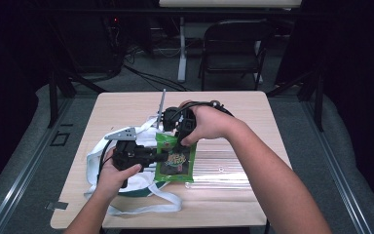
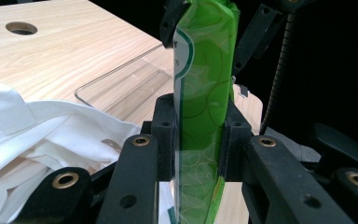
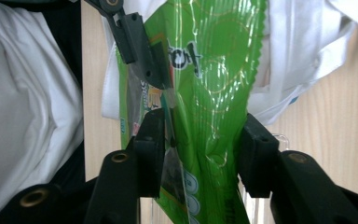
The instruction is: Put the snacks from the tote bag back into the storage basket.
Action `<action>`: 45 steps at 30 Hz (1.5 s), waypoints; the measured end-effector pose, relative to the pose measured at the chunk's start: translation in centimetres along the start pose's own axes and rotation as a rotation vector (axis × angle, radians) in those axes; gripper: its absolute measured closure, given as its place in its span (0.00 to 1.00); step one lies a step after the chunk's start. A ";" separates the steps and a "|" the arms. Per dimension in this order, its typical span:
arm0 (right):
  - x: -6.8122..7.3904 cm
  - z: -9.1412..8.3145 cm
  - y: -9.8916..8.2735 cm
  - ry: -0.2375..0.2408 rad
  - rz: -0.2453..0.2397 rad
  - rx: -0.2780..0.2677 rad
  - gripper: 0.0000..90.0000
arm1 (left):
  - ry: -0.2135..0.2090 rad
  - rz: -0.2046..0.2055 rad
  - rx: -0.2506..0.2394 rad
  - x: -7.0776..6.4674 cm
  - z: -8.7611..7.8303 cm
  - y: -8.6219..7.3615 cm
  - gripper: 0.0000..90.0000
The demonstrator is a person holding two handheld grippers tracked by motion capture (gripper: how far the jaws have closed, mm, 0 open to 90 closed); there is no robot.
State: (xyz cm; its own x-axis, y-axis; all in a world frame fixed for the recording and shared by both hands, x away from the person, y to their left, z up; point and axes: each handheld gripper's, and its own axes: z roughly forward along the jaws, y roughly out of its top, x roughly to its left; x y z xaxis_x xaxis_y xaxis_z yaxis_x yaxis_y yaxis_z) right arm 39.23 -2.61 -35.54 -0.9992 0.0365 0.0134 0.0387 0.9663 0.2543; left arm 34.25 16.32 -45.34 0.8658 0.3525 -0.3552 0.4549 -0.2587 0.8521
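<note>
A glossy green snack bag (image 1: 175, 158) hangs over the middle of the wooden table (image 1: 126, 105). My left gripper (image 1: 158, 157) comes in from the left and is shut on its lower part; in the left gripper view both pads (image 2: 165, 126) press the green bag (image 2: 205, 60), which stands upright between them. From above, my right gripper (image 1: 179, 141) reaches down onto the bag's top edge. In the right gripper view the bag (image 3: 214, 70) fills the gap of that gripper (image 3: 203, 140), creased where both pads touch it.
A white cloth bag with long straps (image 1: 126, 185) lies under and left of the snack bag. A clear plastic tray (image 1: 224, 165) sits on the table to the right. A folding chair (image 1: 233, 44) stands beyond the far edge.
</note>
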 end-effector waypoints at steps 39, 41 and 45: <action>0.0 -0.1 -0.2 0.066 0.028 0.019 0.83 | -0.016 -0.023 -0.019 0.0 0.5 -0.3 0.75; 0.0 -0.2 -0.2 0.064 0.025 0.022 0.83 | -0.010 -0.022 -0.018 0.0 0.5 -0.3 0.73; 0.1 -0.2 -0.2 0.058 0.025 0.019 0.83 | 0.003 -0.016 -0.021 0.0 0.5 -0.3 0.72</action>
State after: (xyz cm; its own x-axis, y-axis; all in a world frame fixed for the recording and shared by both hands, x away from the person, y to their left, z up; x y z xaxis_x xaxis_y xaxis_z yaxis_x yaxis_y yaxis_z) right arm 39.17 -2.82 -35.38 -0.9961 0.0469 0.0753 0.0634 0.9700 0.2348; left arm 34.22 15.93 -45.78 0.8577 0.3595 -0.3677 0.4642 -0.2338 0.8543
